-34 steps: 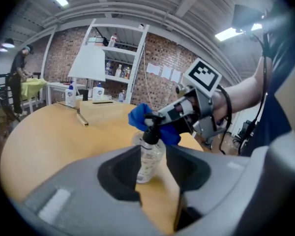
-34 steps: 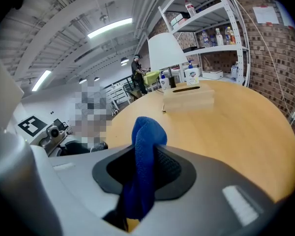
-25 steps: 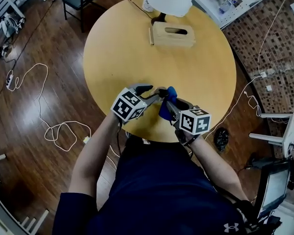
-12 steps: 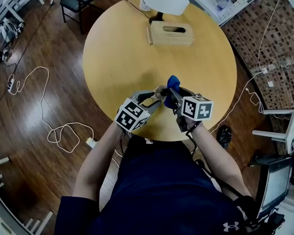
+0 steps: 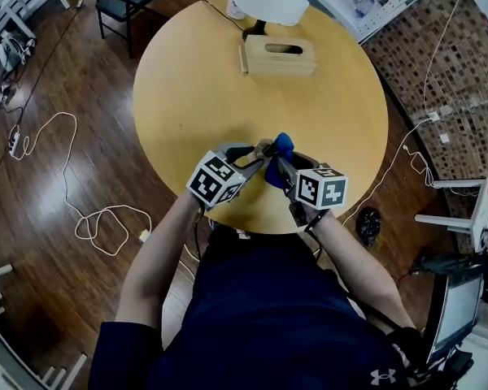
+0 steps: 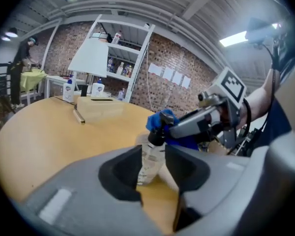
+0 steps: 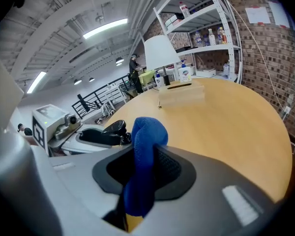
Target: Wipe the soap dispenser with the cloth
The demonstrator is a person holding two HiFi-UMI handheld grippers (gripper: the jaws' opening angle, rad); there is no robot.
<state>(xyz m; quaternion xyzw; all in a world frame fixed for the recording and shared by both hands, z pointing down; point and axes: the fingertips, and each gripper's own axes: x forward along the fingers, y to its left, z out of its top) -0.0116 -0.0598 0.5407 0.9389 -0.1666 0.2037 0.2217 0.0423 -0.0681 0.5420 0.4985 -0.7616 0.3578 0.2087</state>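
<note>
Soap dispenser (image 6: 148,165) clamped in left tool (image 6: 153,151), blue cloth (image 7: 146,132) pinched in right tool (image 7: 143,156) (bunched right up against the black pump head (image 6: 157,134)), just over the bench (image 5: 220,80).

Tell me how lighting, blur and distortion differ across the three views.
Head view: sharp, corners darkened, sheen on the floor. Left gripper view: fisheye bending, ceiling light blown out, soap dispenser slightly soft. Right gripper view: same bending, cloth soft up close.
</note>
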